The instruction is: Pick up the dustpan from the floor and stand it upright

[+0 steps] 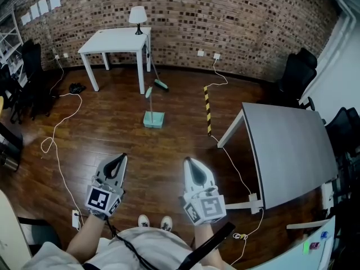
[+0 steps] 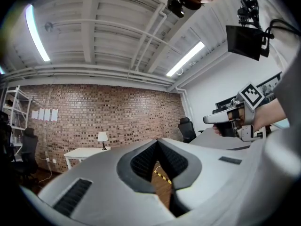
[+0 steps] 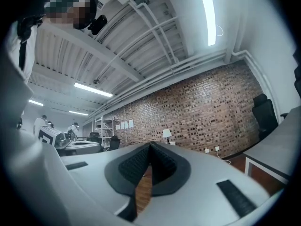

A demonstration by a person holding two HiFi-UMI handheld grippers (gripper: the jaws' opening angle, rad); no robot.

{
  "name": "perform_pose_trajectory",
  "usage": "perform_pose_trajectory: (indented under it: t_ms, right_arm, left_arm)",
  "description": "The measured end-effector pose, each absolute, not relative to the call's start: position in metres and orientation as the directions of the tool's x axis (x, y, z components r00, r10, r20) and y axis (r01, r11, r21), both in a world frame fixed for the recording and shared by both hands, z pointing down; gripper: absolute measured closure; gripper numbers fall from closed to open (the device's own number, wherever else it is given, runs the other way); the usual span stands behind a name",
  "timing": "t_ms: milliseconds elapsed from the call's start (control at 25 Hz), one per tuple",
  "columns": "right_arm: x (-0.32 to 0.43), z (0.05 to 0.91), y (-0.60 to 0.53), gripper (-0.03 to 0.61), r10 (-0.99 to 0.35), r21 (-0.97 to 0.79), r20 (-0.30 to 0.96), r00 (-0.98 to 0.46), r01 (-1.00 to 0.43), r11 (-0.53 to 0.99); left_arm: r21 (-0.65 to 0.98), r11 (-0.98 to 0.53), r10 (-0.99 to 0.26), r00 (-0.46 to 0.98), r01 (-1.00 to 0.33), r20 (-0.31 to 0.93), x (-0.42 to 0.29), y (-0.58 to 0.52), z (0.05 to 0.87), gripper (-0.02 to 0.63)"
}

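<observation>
Dark wood floor (image 1: 169,145), glossy boards, with a red-brown brick wall (image 1: 236,21) closing the far side of the room.

- Far left: white shelving (image 1: 8,35) and black chairs (image 1: 31,77) against the wall, with sheets of paper (image 1: 42,5) pinned to the brick above them.
- A white cable (image 1: 56,134) snakes over the boards from the wall toward my near side.
- A white table (image 1: 115,41) stands against the brick with a small lamp (image 1: 138,18) on its back edge.
- Left gripper (image 1: 121,158): low in the head view, pointing level at the far wall. In its own view the jaws are together at the tips, nothing between them, only floor showing through the slit below.
- Dustpan (image 1: 153,119): teal, sitting on the floor ahead of me, roughly between the lines of the two grippers and well apart from both. It is near the white table's front right leg. The pan is down on the boards and the handle reaches away toward the table. I can't tell the handle's exact tilt.
- A broom (image 1: 161,85) with a green head leans by that same table leg, just beyond the dustpan.
- Right gripper (image 1: 188,162): beside the left one, also aimed at the far wall. Its own view shows the jaws together and empty.
- A yellow-and-black striped strip (image 1: 207,110) lies on the floor right of the dustpan.
- A grey table (image 1: 289,151) fills the right side, with more black office chairs (image 1: 297,72) behind it in the corner.
</observation>
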State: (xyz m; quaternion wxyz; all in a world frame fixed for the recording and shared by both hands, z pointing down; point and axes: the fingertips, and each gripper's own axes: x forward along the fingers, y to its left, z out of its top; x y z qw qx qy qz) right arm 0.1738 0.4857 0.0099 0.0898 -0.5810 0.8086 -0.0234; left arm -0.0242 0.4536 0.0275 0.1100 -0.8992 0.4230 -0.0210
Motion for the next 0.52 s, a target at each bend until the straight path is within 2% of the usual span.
perform_pose_trajectory:
  t_ms: [520]
  right_arm:
    - [0.156, 0.008, 0.48, 0.598, -0.942, -0.12, -0.111, -0.317, -0.937, 0.329]
  left_arm:
    - [-0.218, -0.618, -0.762, 0.644, -0.755, -0.07, -0.036, 0.451, 0.02, 0.62]
